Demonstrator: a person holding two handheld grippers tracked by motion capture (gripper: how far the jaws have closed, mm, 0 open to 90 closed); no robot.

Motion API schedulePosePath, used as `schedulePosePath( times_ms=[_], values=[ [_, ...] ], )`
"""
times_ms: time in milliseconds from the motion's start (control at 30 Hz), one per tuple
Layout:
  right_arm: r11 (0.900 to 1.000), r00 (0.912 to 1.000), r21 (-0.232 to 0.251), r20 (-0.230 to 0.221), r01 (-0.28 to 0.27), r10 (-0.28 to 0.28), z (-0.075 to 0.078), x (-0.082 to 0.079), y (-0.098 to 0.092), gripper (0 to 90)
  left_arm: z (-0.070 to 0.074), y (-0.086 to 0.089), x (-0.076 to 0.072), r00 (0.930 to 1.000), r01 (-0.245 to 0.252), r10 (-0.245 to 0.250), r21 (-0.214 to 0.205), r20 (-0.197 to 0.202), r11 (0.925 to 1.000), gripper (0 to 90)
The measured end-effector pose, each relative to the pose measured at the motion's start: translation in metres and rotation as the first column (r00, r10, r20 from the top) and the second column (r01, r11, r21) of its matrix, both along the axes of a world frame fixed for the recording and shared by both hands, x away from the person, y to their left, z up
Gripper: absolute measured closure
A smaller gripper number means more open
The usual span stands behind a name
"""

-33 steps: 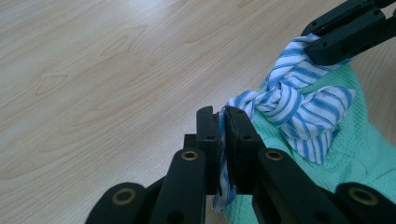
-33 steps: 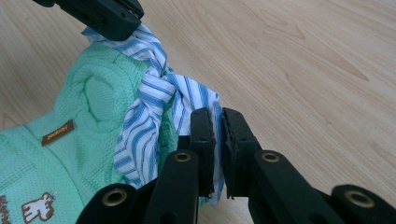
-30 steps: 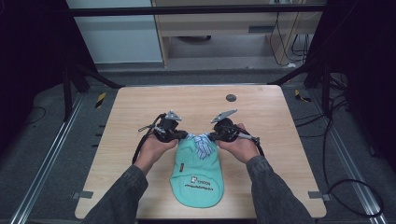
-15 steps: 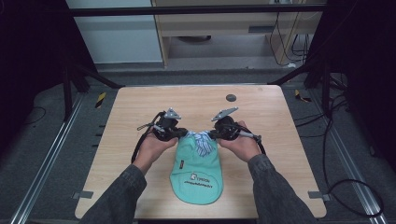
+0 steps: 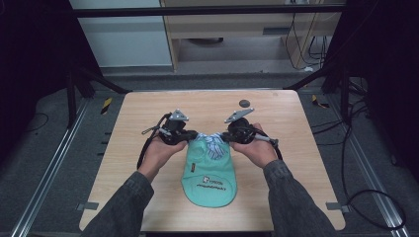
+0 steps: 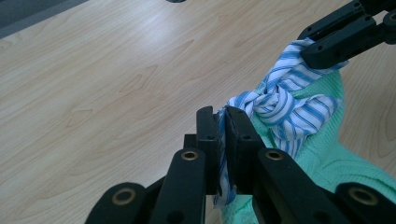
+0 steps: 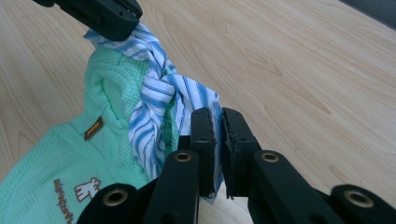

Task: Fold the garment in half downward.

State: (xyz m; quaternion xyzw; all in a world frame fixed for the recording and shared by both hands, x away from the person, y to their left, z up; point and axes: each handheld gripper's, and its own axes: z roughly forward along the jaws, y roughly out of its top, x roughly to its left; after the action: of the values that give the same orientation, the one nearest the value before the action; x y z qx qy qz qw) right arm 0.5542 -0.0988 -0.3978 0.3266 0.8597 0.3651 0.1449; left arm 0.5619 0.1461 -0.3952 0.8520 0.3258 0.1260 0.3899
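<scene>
Brown label (image 7: 94,128) beside striped collar (image 7: 159,100)

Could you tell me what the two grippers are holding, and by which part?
Both hold the blue-striped tie knotted at the top of the mint garment: the left gripper clamps one loose end, the right gripper the other.

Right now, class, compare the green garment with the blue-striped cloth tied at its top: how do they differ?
The green garment is plain mint knit with a printed logo; the striped cloth is smooth blue-and-white fabric. The garment lies flat on the table; the cloth is twisted into a knot. The cloth's ends are clamped by the left gripper and right gripper; the garment is not. Both are soft textiles.
</scene>
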Motion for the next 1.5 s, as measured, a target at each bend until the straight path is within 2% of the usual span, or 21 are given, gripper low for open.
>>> schedulePosePath(
  times_ms=[167,467,633,733,767,833,967,1067,1100,1333,1500],
  values=[
    [1.0,1.0,-0.001,-0.001,-0.005,0.005,0.0,0.002,0.0,84.1,0.002,0.002,0.002,0.9999,0.011,-0.011,0.01,-0.013,0.9999,84.9],
    [0.9999,0.9998,0.013,0.021,0.0,0.0,0.005,0.002,0.001,84.1,0.01,0.001,0.005,1.0,0.005,-0.005,0.016,0.006,0.9999,84.8],
    [0.9998,0.9996,0.018,0.028,0.005,-0.005,0.009,0.004,-0.001,84.0,0.015,0.003,0.007,0.9999,0.009,-0.009,-0.006,0.009,0.9999,84.8],
    [0.9999,0.9994,0.011,0.035,0.003,-0.004,0.011,0.006,-0.001,84.0,0.017,0.002,0.007,0.9998,0.007,-0.007,-0.001,0.016,1.0,84.8],
    [1.0,0.9994,0.005,0.035,0.006,-0.006,0.012,0.006,0.0,84.1,0.018,0.0,0.008,0.9996,0.009,-0.01,0.017,0.027,0.9998,84.8],
    [1.0,0.9993,-0.002,0.038,0.003,-0.003,0.012,0.006,0.001,84.0,0.019,0.0,0.008,0.9994,0.006,-0.007,0.024,0.033,0.9997,84.8],
    [0.9999,0.9987,-0.013,0.05,-0.007,0.007,0.016,0.005,0.003,84.0,0.02,0.001,0.008,0.9994,0.005,-0.006,0.022,0.035,0.9997,84.7],
    [0.9996,0.9978,-0.027,0.065,-0.013,0.015,0.018,0.005,0.003,84.0,0.022,0.003,0.008,0.9997,0.011,-0.011,0.013,0.021,0.9999,84.8],
    [0.9993,0.9977,-0.034,0.065,-0.017,0.019,0.019,0.005,0.004,84.0,0.024,0.003,0.009,0.9996,0.012,-0.013,0.025,0.026,0.9996,84.8],
    [0.9988,0.9964,-0.045,0.081,-0.018,0.021,0.027,0.005,0.006,84.0,0.031,0.003,0.007,0.9986,0.021,-0.022,0.026,0.049,0.9994,84.7],
    [0.9982,0.996,-0.059,0.088,-0.012,0.017,0.03,0.005,0.005,84.0,0.035,0.001,0.008,0.9976,0.027,-0.03,0.042,0.063,0.9988,84.7]
  ],
)
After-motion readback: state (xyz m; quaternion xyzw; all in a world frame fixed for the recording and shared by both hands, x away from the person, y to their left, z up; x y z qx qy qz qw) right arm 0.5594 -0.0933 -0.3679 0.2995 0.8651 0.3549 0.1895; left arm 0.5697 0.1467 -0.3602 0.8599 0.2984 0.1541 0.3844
